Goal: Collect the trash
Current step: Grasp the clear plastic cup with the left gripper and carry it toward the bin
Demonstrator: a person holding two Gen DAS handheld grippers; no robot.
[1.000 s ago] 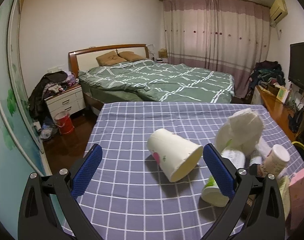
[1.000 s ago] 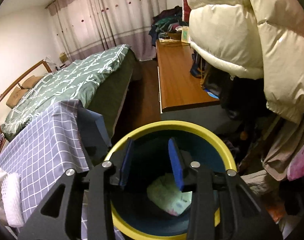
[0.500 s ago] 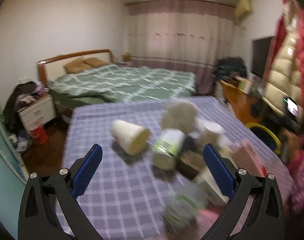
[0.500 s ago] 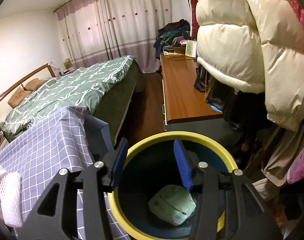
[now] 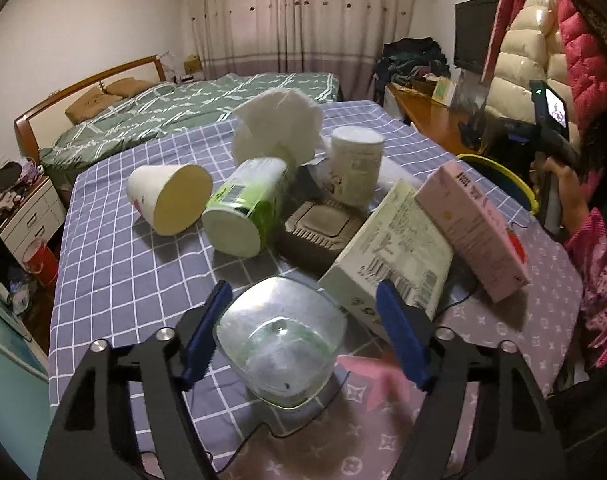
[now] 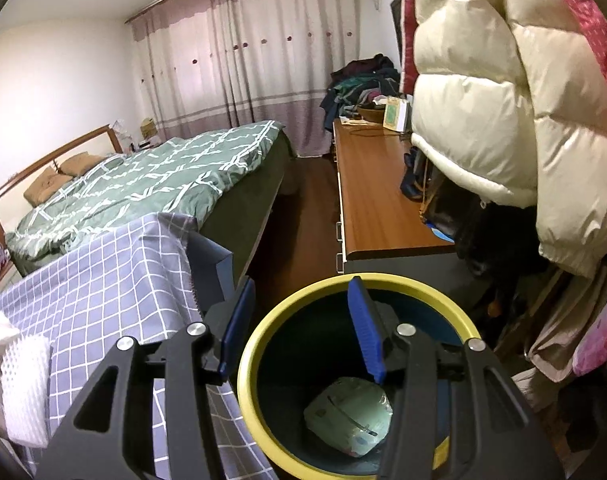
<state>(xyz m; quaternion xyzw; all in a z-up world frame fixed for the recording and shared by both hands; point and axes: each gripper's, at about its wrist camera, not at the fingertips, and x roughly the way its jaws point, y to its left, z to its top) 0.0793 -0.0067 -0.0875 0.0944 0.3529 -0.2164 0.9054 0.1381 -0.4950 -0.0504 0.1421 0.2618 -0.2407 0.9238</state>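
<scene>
A clear plastic container point(image 5: 279, 344) stands on the checked tablecloth point(image 5: 115, 280) between the fingers of my left gripper point(image 5: 303, 300). Its jaws are closing; the left pad is at the container's side and a gap shows at the right pad. Behind lie a white paper cup point(image 5: 169, 204), a green-labelled tub point(image 5: 245, 208), a brown tray point(image 5: 323, 232), a white carton point(image 5: 391, 256) and a pink box point(image 5: 471, 232). My right gripper point(image 6: 301, 284) hangs open and empty over the yellow-rimmed bin point(image 6: 255, 344), where a pale green packet point(image 6: 349, 416) lies.
An upright white cup point(image 5: 355, 168) and white foam wrapping point(image 5: 279, 124) stand further back on the table. The bin point(image 5: 499, 176) sits off the table's right edge beside a wooden desk point(image 6: 375, 208). Padded coats point(image 6: 483, 100) hang at the right. A bed point(image 6: 143, 184) lies beyond.
My left gripper swung right and down from the paper cup to the clear container, and its jaws narrowed. My right gripper's jaws widened a little and it rose slightly above the bin.
</scene>
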